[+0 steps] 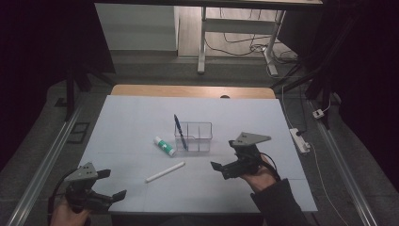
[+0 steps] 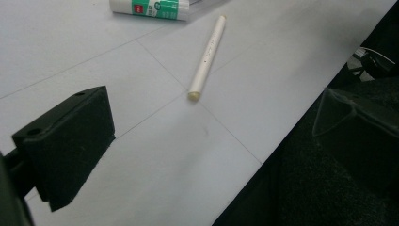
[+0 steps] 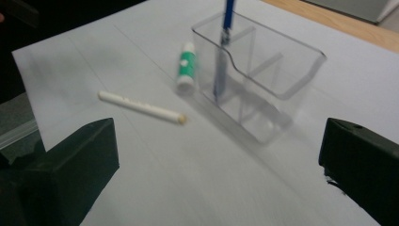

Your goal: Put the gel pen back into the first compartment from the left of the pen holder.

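**Clear organiser, blue pen stood inside, both grippers empty**

1. Clear plastic organiser (image 1: pixel 196 136): set near the middle of the white sheet (image 1: pixel 131 117) and divided into compartments. In the right gripper view the same box (image 3: pixel 277 80) is seen ahead of that gripper's jaws, toward 12 o'clock.

2. Blue pen (image 1: pixel 180 132): stood tilted in the organiser's left-hand compartment, its upper end leaned toward 11 o'clock above the rim.

3. Glue stick (image 1: pixel 164 146), white with a green label: laid flat just beside the organiser, at its 8 o'clock.

4. White stick (image 1: pixel 165 172): laid flat on the sheet at 7 o'clock from the organiser, apart from the glue stick, its long axis run from 8 to 2 o'clock.

5. Right gripper (image 1: pixel 226 154): held at 4 o'clock from the organiser, near it but apart; jaws are spread wide and nothing is held between them.

6. Left gripper (image 1: pixel 113 183): held at the sheet's near-left corner, 7 o'clock from the organiser, well apart; jaws are parted and nothing is gripped.
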`<state>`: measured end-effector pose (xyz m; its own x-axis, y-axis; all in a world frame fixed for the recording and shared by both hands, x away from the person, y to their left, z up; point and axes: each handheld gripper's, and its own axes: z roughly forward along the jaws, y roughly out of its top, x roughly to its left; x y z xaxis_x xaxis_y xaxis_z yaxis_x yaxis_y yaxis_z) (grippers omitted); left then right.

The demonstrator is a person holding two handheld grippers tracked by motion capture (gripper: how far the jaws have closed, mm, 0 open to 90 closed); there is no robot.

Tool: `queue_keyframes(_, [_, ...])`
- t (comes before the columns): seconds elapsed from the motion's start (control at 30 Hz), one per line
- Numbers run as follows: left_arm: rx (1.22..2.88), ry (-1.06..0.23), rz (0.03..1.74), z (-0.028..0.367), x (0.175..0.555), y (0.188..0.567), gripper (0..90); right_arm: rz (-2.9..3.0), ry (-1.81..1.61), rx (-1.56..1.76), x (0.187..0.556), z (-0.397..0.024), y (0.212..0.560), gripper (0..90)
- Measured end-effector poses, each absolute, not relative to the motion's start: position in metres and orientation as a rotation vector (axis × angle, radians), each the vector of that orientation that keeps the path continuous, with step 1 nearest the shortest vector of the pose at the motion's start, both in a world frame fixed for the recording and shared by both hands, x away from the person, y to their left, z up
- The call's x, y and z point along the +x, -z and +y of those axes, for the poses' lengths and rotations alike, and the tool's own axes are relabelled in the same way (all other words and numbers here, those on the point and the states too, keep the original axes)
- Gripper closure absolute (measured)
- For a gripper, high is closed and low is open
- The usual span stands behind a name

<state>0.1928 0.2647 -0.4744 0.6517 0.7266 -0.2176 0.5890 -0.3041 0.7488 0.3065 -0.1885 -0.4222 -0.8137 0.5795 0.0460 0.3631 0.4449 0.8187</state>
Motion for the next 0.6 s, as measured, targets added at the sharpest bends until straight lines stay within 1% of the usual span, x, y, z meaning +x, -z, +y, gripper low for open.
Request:
queue_keyframes(0.13, [2.008,-0.203,1.028,0.265,0.193,0.474,0.0,2.407,-1.284,0.913,0.293,-0.217,0.427,0.0])
queue_keyframes(0.27, [2.01,-0.207,1.031,0.265,0.193,0.474,0.0,2.373,-1.257,0.97,0.281,-0.236,0.431,0.0])
queue_keyframes(0.47, [2.022,-0.213,1.034,0.265,0.194,0.475,0.0,2.377,-1.149,1.039,0.263,-0.258,0.442,0.0])
queue_keyframes(0.6, [2.021,-0.211,1.035,0.264,0.195,0.474,0.0,2.389,-1.132,1.089,0.26,-0.267,0.451,0.0])
